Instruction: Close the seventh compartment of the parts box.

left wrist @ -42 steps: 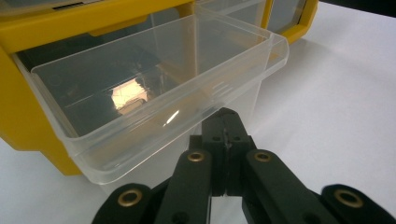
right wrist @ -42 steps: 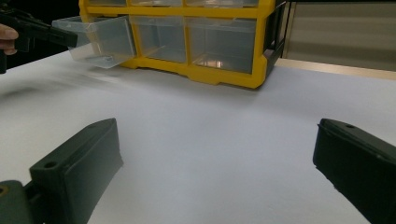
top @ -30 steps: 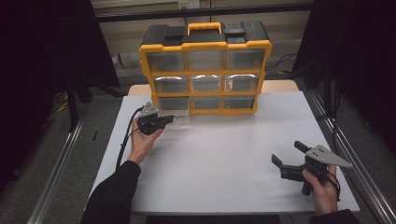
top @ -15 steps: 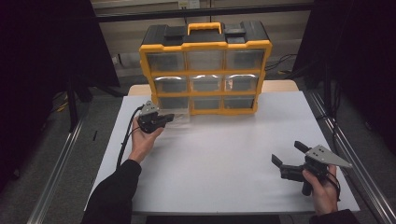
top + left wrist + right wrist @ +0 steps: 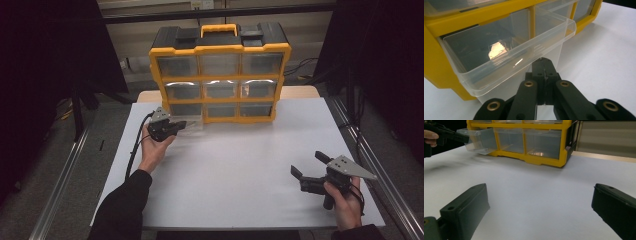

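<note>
A yellow and black organizer (image 5: 220, 80) with clear drawers stands at the back of the white table (image 5: 240, 165). Its bottom-left clear drawer (image 5: 192, 125) is pulled partway out and looks empty in the left gripper view (image 5: 506, 57). My left gripper (image 5: 181, 124) is shut, its tips (image 5: 544, 62) against the drawer's front just under the lip; I cannot tell if they pinch any plastic. The right gripper view shows that drawer (image 5: 477, 142) and the left gripper (image 5: 461, 137) far off. My right gripper (image 5: 307, 164) rests open near the front right of the table, nothing between its jaws (image 5: 540, 205).
The organizer's other drawers are pushed in. A black cable (image 5: 135, 150) trails from the left gripper along the table's left edge. Metal rails (image 5: 60, 180) run along both sides of the table. White tabletop lies between the two hands.
</note>
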